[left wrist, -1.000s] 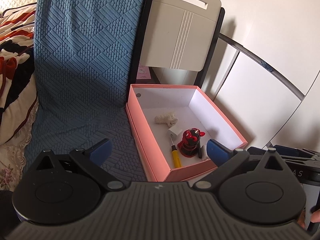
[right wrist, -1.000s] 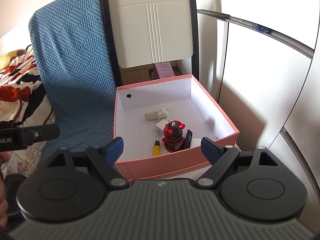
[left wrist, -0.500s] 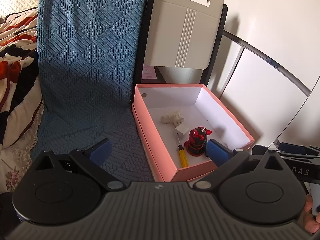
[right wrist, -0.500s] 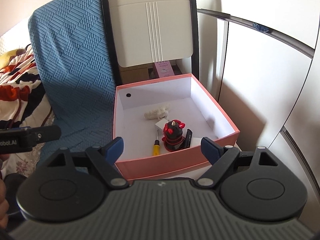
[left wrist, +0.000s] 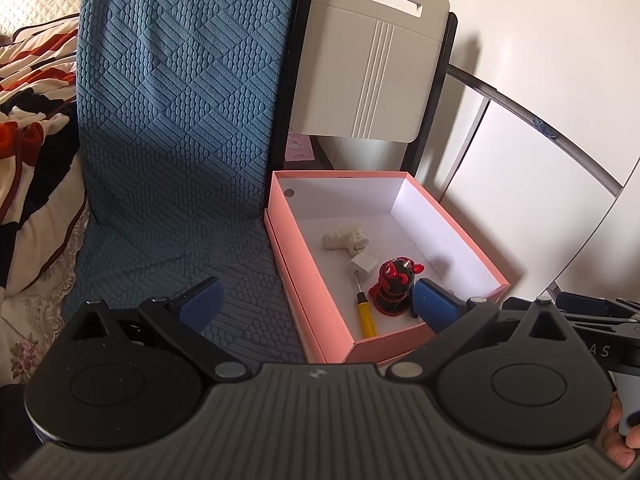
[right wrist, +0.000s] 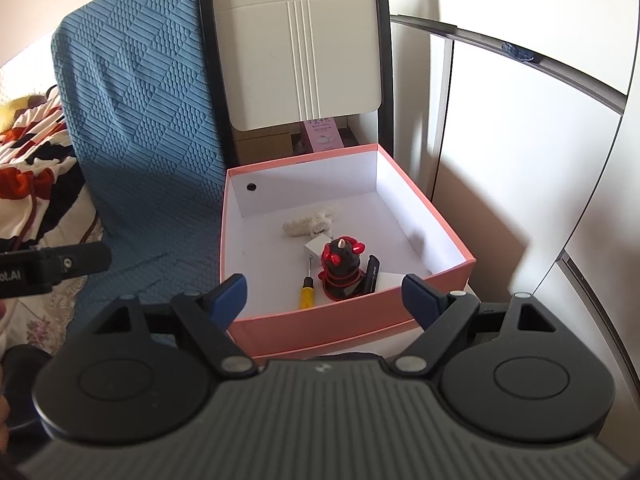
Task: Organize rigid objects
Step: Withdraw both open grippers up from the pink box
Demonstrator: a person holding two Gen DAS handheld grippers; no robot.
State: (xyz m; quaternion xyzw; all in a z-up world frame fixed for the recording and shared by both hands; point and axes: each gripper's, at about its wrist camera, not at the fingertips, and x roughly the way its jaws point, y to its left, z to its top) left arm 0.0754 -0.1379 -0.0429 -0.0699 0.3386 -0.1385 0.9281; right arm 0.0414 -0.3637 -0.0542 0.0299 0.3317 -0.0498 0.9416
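Two claws are seen from their own cameras, both aimed down at an open box. The right claw is spread wide, with nothing gripped and nothing touched by its blue pads; the near wall of the pink box is framed between them. The left claw is likewise wide open and empty, held over the blue quilted cover and the box's left corner.

Inside the box, near its front, a red and black figurine is stood upright. Just beside it, a yellow-handled screwdriver, a white plug adapter and a black clip-like piece are laid, and a cream fuzzy toy is placed further back.

No loose item is seen outside the box, so the gathering is judged largely done; whether anything is left cannot be told. A grey folding chair is propped behind the box.
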